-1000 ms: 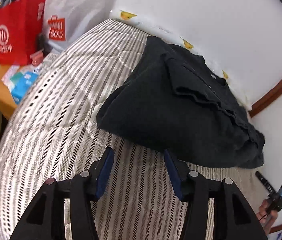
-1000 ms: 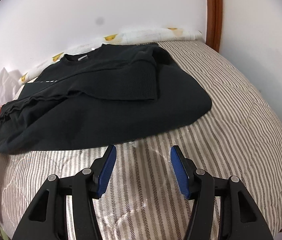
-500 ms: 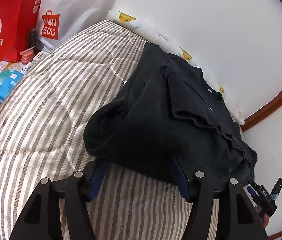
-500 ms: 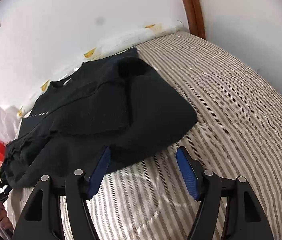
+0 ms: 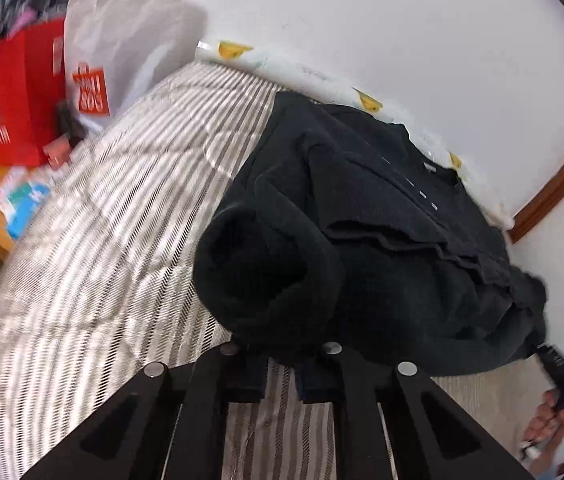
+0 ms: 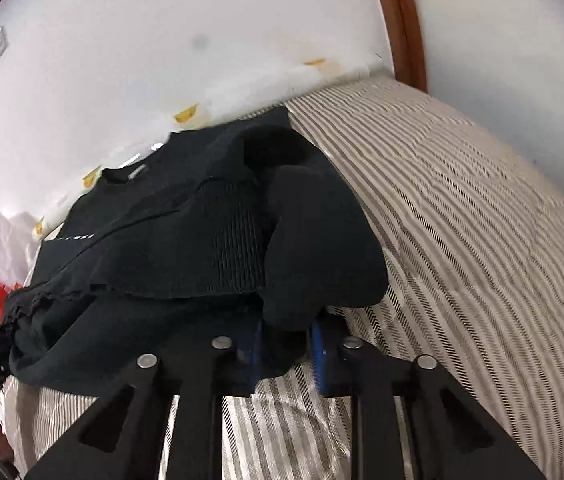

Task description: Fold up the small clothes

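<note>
Both angled down, left gripper [image 5: 282,364] and closing right gripper [image 6: 286,344] clamp black sweater [image 5: 382,240] hem

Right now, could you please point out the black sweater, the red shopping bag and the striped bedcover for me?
black sweater [image 5: 382,240]: left wrist view, on the folded body.
red shopping bag [image 5: 14,92]: left wrist view, on its front face.
striped bedcover [image 6: 482,240]: right wrist view, on a bare stretch right of the sweater.

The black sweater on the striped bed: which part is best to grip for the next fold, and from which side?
Grip the black sweater at its near bottom edge, one corner each, from the open bed side. That edge bunches clear of the bedcover; the left gripper and right gripper already pinch there.
</note>
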`<state>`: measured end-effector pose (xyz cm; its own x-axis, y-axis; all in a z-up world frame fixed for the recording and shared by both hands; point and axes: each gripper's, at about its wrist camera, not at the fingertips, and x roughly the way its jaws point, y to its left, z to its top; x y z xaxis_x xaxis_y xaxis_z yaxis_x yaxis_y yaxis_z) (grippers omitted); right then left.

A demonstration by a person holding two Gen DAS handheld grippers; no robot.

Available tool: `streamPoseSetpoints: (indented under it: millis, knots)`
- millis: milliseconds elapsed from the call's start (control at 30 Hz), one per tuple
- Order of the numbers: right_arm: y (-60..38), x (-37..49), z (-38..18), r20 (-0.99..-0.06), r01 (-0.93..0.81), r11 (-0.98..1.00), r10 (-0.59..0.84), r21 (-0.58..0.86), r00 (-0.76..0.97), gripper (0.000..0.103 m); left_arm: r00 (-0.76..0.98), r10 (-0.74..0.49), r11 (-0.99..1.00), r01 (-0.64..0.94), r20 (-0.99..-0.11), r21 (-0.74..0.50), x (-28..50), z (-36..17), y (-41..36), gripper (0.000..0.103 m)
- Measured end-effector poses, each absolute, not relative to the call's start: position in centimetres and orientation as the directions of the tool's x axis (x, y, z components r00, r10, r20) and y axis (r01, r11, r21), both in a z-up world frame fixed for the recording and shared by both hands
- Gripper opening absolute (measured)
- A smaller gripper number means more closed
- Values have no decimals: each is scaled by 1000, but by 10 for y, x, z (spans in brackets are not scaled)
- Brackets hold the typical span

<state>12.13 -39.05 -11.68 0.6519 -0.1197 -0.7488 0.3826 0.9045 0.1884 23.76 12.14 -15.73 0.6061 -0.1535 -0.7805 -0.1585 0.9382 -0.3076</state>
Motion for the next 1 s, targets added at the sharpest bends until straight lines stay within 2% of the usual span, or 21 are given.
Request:
streamPoseSetpoints:
  millis: [400, 733, 867, 1000]
  knots:
    - [-369, 57, -88, -752, 354, 922, -122, 155, 647, 17, 607, -189, 925, -154, -772, -347, 173, -132, 125, 8]
    - [-359, -9, -98, -779, 330, 937, -121, 115, 615, 17, 597, -181, 941, -127, -782, -314, 98, -142, 126, 9]
    - [-361, -20, -105, -796, 364, 927, -150, 94, 587, 22, 586, -169, 947, -128, -792, -296, 93, -149, 124, 10]
    - [-353, -31, -92, -794, 349, 937, -231, -26, 562, 30, 572, -168, 947, -134, -803, -293, 93, -150, 125, 17]
